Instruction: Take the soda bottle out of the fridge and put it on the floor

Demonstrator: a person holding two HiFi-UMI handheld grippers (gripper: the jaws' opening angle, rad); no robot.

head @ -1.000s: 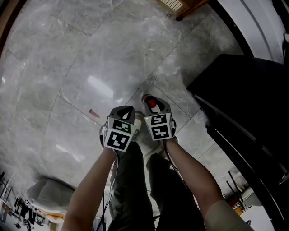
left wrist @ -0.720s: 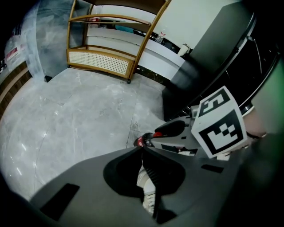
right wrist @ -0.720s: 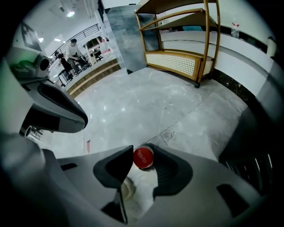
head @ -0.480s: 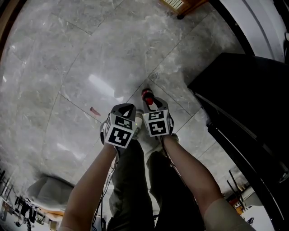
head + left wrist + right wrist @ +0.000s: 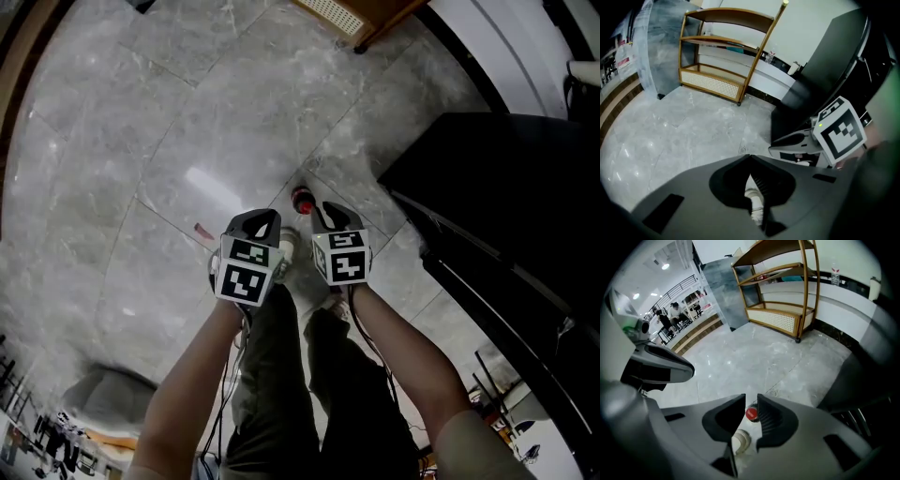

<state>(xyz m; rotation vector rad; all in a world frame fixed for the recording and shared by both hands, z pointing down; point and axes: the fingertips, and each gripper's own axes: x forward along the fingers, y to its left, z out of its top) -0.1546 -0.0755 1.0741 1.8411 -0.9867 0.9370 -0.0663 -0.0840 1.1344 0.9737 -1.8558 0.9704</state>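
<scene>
Head view: the soda bottle (image 5: 302, 199) stands upright on the floor (image 5: 178, 122), seen from above as a round red cap on a dark body, right beside a thin joint where the tiles meet. It is free of both grippers and sits just ahead of their tips.

The right gripper (image 5: 751, 400) hangs above and just behind it. Its two grey, ribbed jaws have just been closing and now stand a narrow gap apart with nothing between the pads. In the right gripper view the red cap only shows through that gap, down on the floor.

The left gripper (image 5: 750, 157) hangs beside it, its jaw tips pressed together and empty. Each gripper carries a white cube printed with black square markers, and each is held by a bare forearm.

A rounded white shoe toe (image 5: 286, 247) shows between the two grippers, above dark trouser legs.

The floor is polished grey stone-look tile, veined like marble, with a bright smear of reflected light. A small reddish scrap (image 5: 203, 230) lies on it, left of the bottle.

To the right stands the fridge (image 5: 506, 187), a glossy black slab with straight edges. Farther off is an open shelf unit (image 5: 724, 51) with a slim wooden frame, curved boards and a woven cane panel along its bottom tier, set against a white wall.
</scene>
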